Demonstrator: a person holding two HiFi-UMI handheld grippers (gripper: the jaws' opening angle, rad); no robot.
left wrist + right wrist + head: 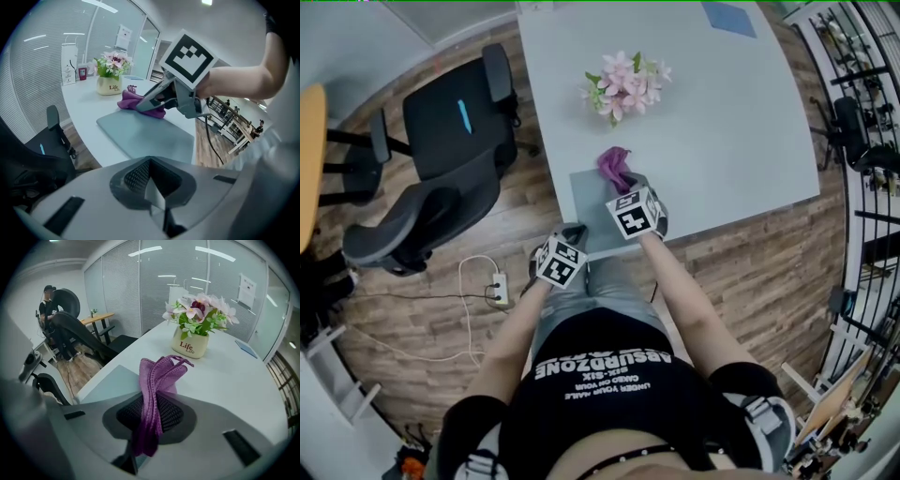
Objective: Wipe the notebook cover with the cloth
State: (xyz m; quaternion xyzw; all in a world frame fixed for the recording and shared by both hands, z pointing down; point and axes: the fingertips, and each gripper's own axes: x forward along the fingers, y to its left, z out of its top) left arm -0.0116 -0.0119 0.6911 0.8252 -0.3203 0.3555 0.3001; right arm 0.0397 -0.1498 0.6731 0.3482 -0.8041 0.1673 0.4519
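Observation:
A grey notebook (592,208) lies flat at the near edge of the pale table (741,141); its near corner hangs over the edge. My left gripper (574,232) is shut, and a thin grey wedge of the notebook sits between its jaws (152,190). Above the notebook's far end, my right gripper (623,184) is shut on a purple cloth (615,165). The cloth (157,376) bunches upward out of the jaws (147,427). In the left gripper view the cloth (127,100) rests on the notebook (145,133) under the right gripper (152,101).
A vase of pink flowers (623,84) stands beyond the cloth, marked "Life" (191,347). A blue booklet (728,17) lies at the table's far side. A black office chair (441,178) stands left of the table, and a power strip (499,291) lies on the wooden floor.

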